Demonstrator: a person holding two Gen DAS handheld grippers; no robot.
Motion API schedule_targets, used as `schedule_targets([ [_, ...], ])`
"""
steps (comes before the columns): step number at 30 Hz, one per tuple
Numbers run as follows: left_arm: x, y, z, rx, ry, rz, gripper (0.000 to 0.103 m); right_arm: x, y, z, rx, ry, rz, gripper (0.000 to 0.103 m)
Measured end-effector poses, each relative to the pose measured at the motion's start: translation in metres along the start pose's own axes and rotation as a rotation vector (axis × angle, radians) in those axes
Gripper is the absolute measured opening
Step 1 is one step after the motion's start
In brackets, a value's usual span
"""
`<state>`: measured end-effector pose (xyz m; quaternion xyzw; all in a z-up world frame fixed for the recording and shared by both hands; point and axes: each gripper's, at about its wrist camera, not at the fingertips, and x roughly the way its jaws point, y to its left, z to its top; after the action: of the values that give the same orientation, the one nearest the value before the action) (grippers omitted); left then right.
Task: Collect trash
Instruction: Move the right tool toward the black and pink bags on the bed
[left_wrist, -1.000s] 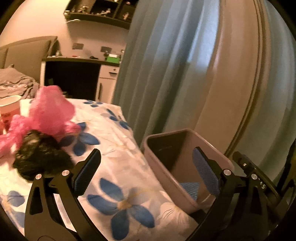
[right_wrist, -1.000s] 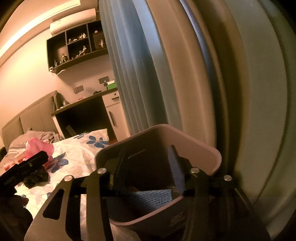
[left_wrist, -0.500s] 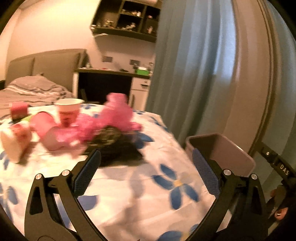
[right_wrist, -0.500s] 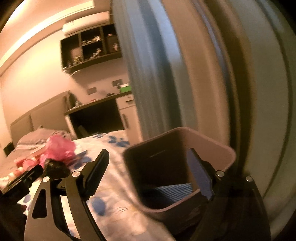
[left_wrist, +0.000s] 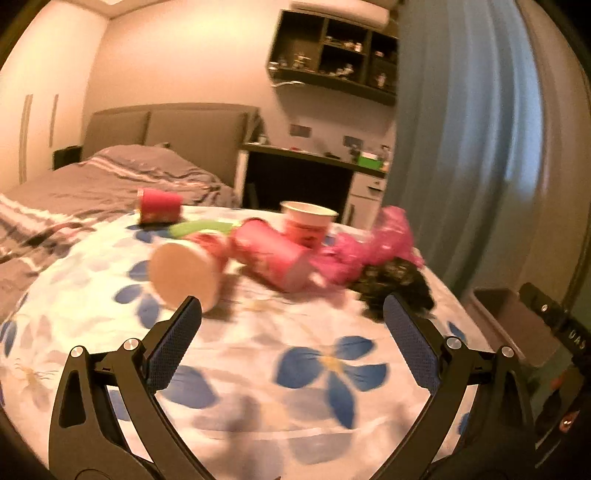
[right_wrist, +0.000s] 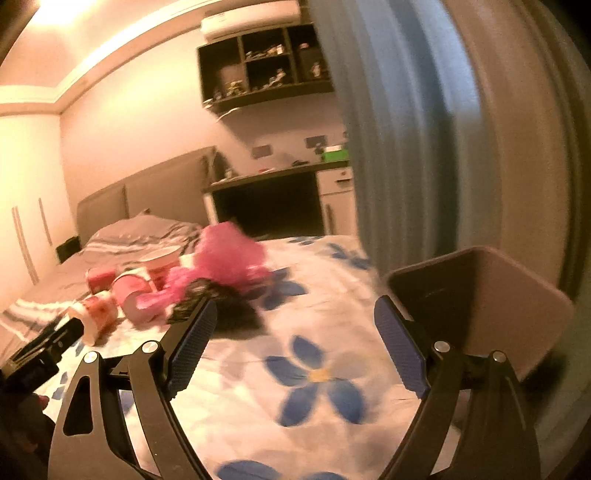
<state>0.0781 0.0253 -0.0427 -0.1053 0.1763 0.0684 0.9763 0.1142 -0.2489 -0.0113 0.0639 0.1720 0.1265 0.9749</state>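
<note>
Trash lies on the flowered sheet (left_wrist: 321, 369): a tipped paper cup (left_wrist: 184, 273), a pink tube (left_wrist: 273, 254), an upright cup (left_wrist: 308, 223), a red can (left_wrist: 159, 205), a green wrapper (left_wrist: 199, 227), a pink plastic bag (left_wrist: 376, 240) and a dark crumpled wrapper (left_wrist: 397, 288). My left gripper (left_wrist: 291, 325) is open and empty, short of the tipped cup. My right gripper (right_wrist: 291, 328) is open and empty above the sheet, with the pink bin (right_wrist: 480, 306) to its right. The trash pile (right_wrist: 221, 266) lies ahead on its left.
The bin also shows at the right edge of the left wrist view (left_wrist: 513, 317). A grey curtain (left_wrist: 461, 147) hangs behind it. A bed with a striped cover (left_wrist: 110, 173), a dark desk (left_wrist: 299, 177) and wall shelves (right_wrist: 266, 70) stand at the back.
Both grippers swung left, away from the bin toward the trash pile. The right gripper, which was shut at the bin, has opened. The left stayed open.
</note>
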Motion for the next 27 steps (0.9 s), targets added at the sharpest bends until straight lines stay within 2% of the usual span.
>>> schedule_targets([
  [6, -0.008, 0.032, 0.007, -0.023, -0.038, 0.062, 0.097, 0.035, 0.040, -0.006, -0.063, 0.042, 0.056, 0.085],
  [13, -0.004, 0.056, 0.012, -0.058, -0.037, 0.092, 0.097, 0.077, 0.069, -0.004, -0.091, 0.104, 0.073, 0.084],
  [22, 0.004, 0.067, 0.010, -0.068, -0.024, 0.094, 0.097, 0.110, 0.084, -0.003, -0.138, 0.188, 0.077, 0.068],
  [25, 0.006, 0.067, 0.009, -0.068, -0.022, 0.090, 0.097, 0.117, 0.082, -0.006, -0.131, 0.219, 0.086, 0.058],
  [27, 0.006, 0.067, 0.009, -0.069, -0.020, 0.090, 0.097, 0.118, 0.084, -0.008, -0.131, 0.230, 0.091, 0.047],
])
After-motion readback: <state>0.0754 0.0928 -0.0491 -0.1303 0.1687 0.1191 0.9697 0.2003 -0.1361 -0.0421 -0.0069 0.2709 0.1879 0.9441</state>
